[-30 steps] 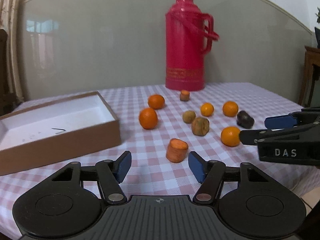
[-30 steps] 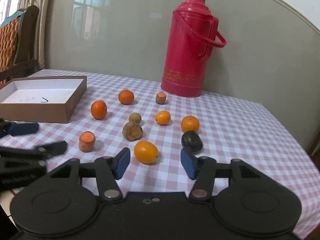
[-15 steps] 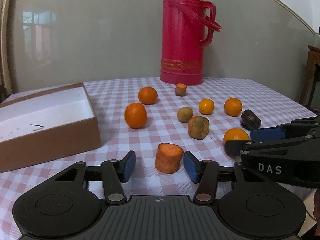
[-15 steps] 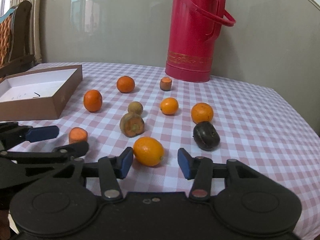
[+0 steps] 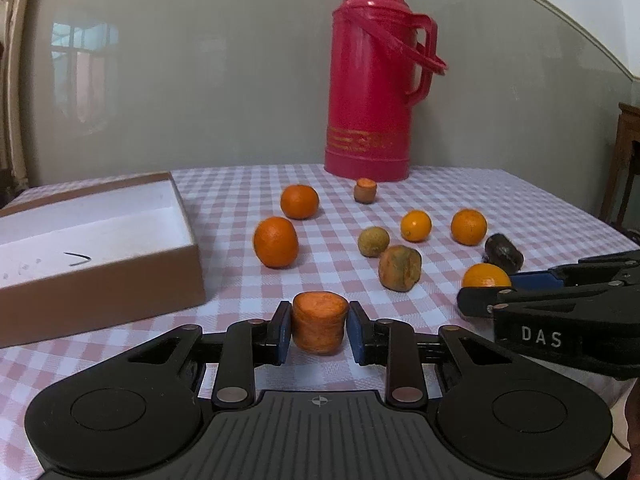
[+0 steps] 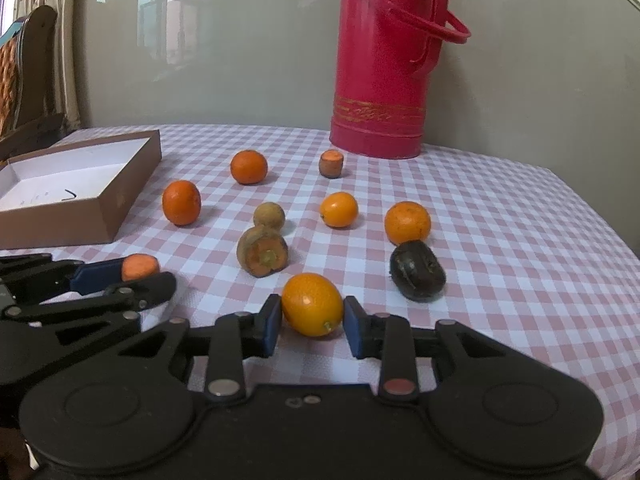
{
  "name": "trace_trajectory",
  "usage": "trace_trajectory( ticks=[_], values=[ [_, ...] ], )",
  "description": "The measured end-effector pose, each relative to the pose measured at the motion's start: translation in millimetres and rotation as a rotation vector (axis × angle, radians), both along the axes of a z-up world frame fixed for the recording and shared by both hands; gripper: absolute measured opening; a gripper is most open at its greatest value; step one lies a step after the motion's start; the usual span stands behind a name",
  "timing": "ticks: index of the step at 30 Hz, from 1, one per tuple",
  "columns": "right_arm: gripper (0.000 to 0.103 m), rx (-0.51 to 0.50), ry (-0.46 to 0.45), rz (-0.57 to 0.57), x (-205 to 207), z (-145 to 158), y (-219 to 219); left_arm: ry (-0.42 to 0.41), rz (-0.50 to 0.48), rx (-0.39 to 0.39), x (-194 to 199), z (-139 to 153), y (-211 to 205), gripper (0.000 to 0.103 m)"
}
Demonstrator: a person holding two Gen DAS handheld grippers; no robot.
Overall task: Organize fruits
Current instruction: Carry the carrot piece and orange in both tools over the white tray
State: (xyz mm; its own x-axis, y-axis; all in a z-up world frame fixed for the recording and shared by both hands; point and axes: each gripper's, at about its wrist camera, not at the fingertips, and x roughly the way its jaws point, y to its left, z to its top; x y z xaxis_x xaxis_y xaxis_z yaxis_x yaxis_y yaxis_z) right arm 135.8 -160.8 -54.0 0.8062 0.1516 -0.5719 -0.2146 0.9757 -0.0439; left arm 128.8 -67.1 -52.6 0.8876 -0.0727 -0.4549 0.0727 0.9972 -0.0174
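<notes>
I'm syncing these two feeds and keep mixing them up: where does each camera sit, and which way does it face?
Left wrist: on the left gripper, looking forward and slightly down across the checked table; its blue pads clamp the carrot chunk, and the right gripper enters from the right.
Right wrist: on the right gripper, same heading; its pads clamp the yellow-orange citrus, and the left gripper enters from the left.
Shared: red thermos, brown box, scattered fruit, each other's gripper.

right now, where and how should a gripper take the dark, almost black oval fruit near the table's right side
Grip the dark oval fruit across its short middle, coming from the near table edge. It lies on its side, long axis roughly across the view, with the round orange fruit right behind it.
</notes>
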Motion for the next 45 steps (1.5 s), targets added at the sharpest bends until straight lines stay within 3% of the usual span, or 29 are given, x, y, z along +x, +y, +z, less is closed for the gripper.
trace_trajectory(
  ticks=[13, 29, 37, 45],
  values=[
    [0.025, 0.029, -0.069, 0.042, -25.6, 23.1, 13.6, -0.070, 0.057, 0.003, -34.4, 31.5, 37.3, 0.030],
    [0.025, 0.085, -0.175, 0.239, -40.9, 61.0, 83.8, -0.149, 0.259, 0.009, -68.9, 66.4, 123.7, 0.030],
    [0.025, 0.127, -0.229, 0.321, -22.2, 81.8, 121.5, -0.175, 0.366, 0.030, -68.9, 79.2, 169.8, 0.030],
    [0.025, 0.134, -0.225, 0.352, 8.4, 83.1, 147.1, -0.183, 0.482, 0.038, -54.7, 86.0, 216.7, 0.030]
  ],
)
